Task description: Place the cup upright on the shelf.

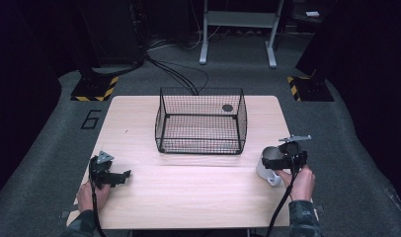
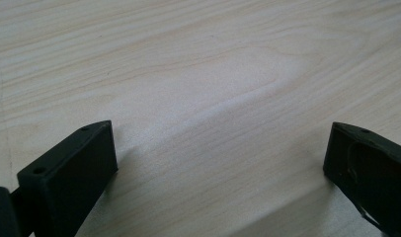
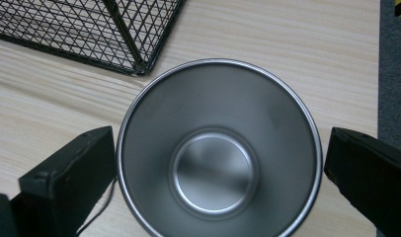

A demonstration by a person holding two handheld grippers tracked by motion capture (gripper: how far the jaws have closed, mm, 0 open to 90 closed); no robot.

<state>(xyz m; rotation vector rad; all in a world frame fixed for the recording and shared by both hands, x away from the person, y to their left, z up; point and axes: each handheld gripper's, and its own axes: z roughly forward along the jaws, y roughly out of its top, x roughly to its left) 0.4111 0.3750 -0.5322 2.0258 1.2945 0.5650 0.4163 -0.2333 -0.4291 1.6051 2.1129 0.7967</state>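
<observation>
Two claws, one wire basket [image 1: 201, 121], one metal cup [image 1: 271, 159], all on one pale wooden table [image 1: 188, 197]. High view: black mesh basket stands upright at the table's far middle, with a small dark round thing [image 1: 227, 107] seen at its back right; left claw [image 1: 123, 176] rests near the table's front left corner, held by the left hand [image 1: 92, 195]; right claw [image 1: 273, 160] at the front right, held by the right hand [image 1: 302, 181], with the cup between its jaws. Right gripper view adds the cup's interior: steel cup [image 3: 219, 148], mouth toward the camera, flat round bottom, jaws apart on either side of the rim, left jaw touching or nearly so, right jaw just clear; basket corner [image 3: 139, 64] beyond. Left gripper view: bare wood grain [image 2: 213, 74], jaws spread wide.
</observation>
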